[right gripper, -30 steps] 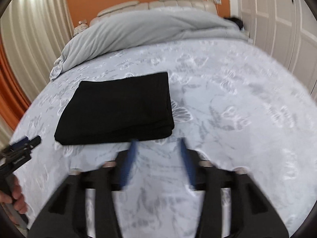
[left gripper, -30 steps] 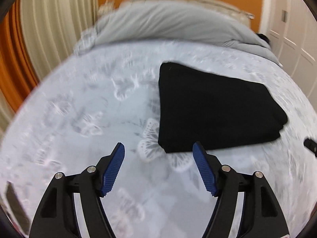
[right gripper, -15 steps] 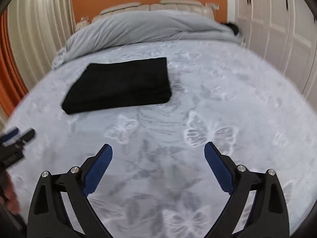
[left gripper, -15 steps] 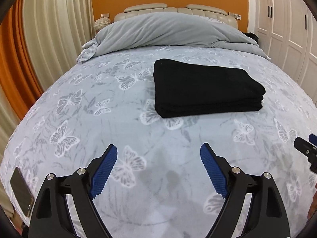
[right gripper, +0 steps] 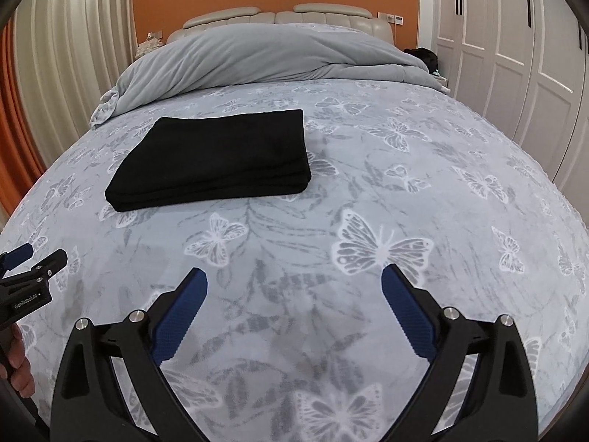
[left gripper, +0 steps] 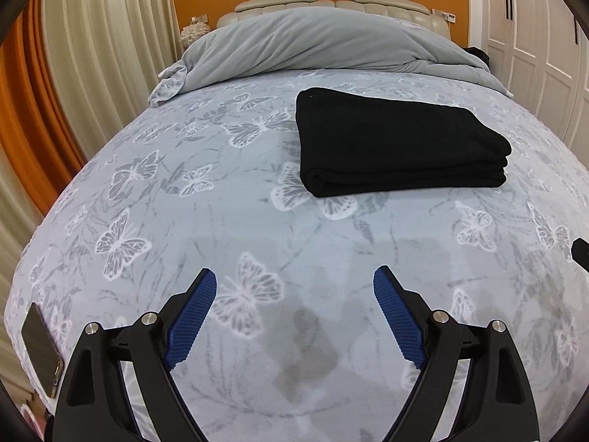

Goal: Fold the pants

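The black pants (left gripper: 397, 143) lie folded into a neat flat rectangle on the butterfly-print bedspread (left gripper: 221, 202), with stacked layers showing along the near edge. In the right wrist view the same black pants (right gripper: 217, 156) sit left of centre. My left gripper (left gripper: 294, 305) hovers open over the bedspread well short of the pants, with nothing between its blue pads. My right gripper (right gripper: 294, 305) is likewise open and empty, back from the pants and to their right. The left gripper's tip (right gripper: 33, 258) shows at the left edge of the right wrist view.
A rumpled grey duvet (left gripper: 324, 44) is heaped at the head of the bed below a padded headboard (right gripper: 283, 18). A phone (left gripper: 42, 350) lies at the bed's near left corner. Curtains (left gripper: 92, 55) hang on the left, white wardrobe doors (right gripper: 515, 55) stand on the right.
Both grippers have pulled back from the folded pants toward the foot of the bed, and their jaws have spread wider. The pants have stayed in place.
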Motion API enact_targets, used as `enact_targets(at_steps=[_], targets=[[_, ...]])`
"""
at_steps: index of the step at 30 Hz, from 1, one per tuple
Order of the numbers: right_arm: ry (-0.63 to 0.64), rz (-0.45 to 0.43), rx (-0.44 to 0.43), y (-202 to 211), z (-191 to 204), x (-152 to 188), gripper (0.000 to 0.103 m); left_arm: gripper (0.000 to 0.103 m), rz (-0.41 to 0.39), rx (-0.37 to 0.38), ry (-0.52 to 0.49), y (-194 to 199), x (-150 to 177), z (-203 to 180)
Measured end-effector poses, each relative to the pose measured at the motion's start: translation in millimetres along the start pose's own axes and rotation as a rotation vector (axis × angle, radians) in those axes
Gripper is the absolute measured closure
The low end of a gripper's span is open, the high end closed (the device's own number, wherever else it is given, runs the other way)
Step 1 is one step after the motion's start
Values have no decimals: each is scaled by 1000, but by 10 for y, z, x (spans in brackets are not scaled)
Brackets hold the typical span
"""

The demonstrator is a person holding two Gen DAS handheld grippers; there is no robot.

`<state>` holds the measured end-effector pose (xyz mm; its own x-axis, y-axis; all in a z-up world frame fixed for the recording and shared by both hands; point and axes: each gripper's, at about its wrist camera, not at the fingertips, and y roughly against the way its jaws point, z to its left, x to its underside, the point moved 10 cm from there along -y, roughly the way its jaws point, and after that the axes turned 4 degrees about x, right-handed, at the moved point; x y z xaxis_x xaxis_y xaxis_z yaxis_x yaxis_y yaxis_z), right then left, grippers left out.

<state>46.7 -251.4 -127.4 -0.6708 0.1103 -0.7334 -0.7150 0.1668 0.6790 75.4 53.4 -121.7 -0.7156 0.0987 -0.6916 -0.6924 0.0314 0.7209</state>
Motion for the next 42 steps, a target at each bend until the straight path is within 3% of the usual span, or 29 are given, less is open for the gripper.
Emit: enact_targets(at_steps=[23,29,42], targets=[[22,1,-1,27,109,71,9,16,-47,8,-20,94,-69,-137],[20,0,2,34,109,75,9,15,-2,-10,-27,45,-26,-146],[9,-1,9,74,31,133,9,15,-7,5,-40,53,7,-275]])
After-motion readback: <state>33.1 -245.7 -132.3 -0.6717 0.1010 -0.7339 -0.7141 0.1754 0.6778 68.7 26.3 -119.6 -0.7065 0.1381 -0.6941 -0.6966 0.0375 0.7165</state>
